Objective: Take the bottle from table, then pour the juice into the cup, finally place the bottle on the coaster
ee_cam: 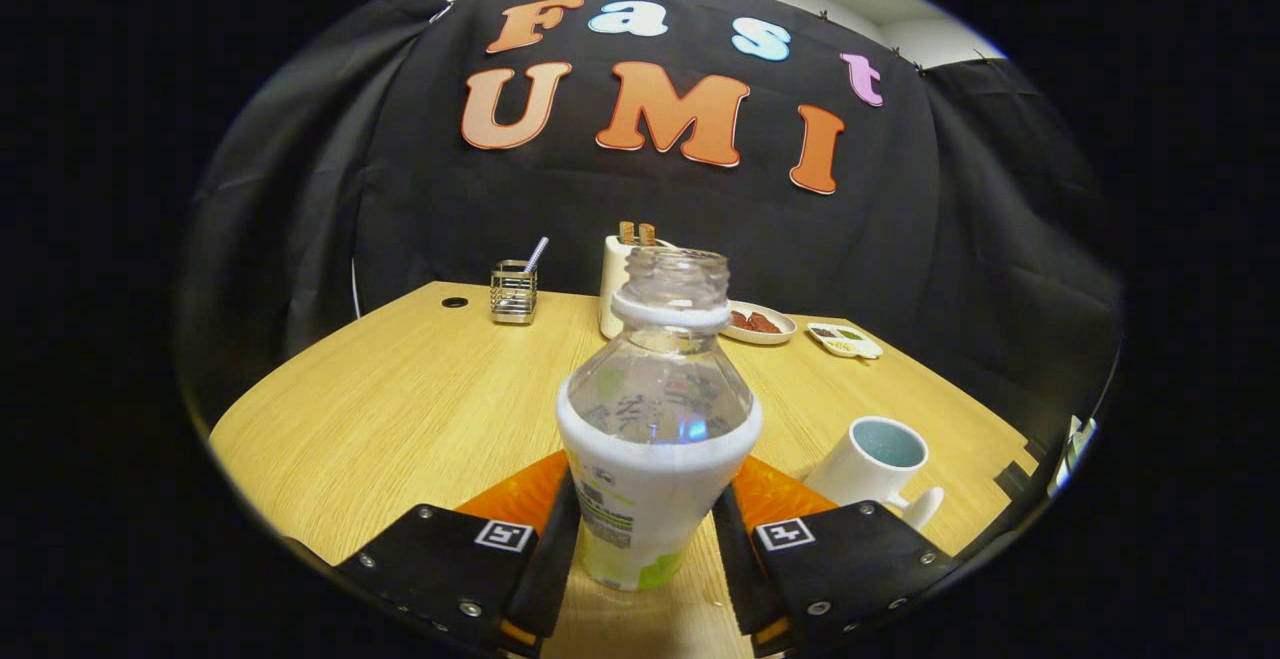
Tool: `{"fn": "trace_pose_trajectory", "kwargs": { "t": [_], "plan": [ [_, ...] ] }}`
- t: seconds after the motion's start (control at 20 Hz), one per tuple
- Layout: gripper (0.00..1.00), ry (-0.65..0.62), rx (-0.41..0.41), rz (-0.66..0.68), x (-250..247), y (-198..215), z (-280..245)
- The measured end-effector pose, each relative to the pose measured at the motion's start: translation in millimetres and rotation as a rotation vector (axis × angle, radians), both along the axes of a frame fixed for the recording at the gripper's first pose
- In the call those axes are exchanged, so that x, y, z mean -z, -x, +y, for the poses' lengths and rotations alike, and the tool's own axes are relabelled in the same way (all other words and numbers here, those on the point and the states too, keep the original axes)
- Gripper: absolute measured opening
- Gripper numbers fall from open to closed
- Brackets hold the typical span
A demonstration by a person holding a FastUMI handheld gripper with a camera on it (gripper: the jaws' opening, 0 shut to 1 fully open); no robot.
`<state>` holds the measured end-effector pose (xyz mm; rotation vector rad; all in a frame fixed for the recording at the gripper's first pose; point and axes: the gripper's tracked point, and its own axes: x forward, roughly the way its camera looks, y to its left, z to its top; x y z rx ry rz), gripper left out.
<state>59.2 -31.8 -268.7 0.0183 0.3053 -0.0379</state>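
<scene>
The gripper [648, 539] clamps the bottle [655, 439], both fingers pressing its labelled sides. The bottle stands upright and uncapped between them, over the orange coaster [775, 491] on the table [400, 389]. The cup [875, 459] sits near, at 3 o'clock from the bottle. A wire holder [513, 291] stands at 11 o'clock, a plate [760, 324] at 1 o'clock.

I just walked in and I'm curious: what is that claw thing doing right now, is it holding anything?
Gripper: shut on the bottle, one finger pressed on each side of its labelled body, neck open and upright.
</scene>
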Motion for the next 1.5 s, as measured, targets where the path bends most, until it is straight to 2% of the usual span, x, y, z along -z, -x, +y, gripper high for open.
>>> {"fn": "trace_pose_trajectory", "kwargs": {
  "t": [0.1, 0.3, 0.65, 1.05, 1.2, 1.5],
  "plan": [
    [0.59, 0.011, 0.029, -0.001, 0.7, -1.4, -7.3],
    [0.59, -0.046, 0.046, 0.002, -6.3, -1.1, -8.5],
    [0.58, -0.251, 0.051, -0.051, -37.1, -11.3, -5.6],
    [0.58, -0.618, 0.036, -0.109, -67.0, -24.3, -4.2],
    [0.58, -0.796, 0.038, -0.159, -80.2, -31.2, -10.0],
    [0.58, -1.059, 0.102, -0.190, -87.6, -44.6, -24.5]
  ]
}}
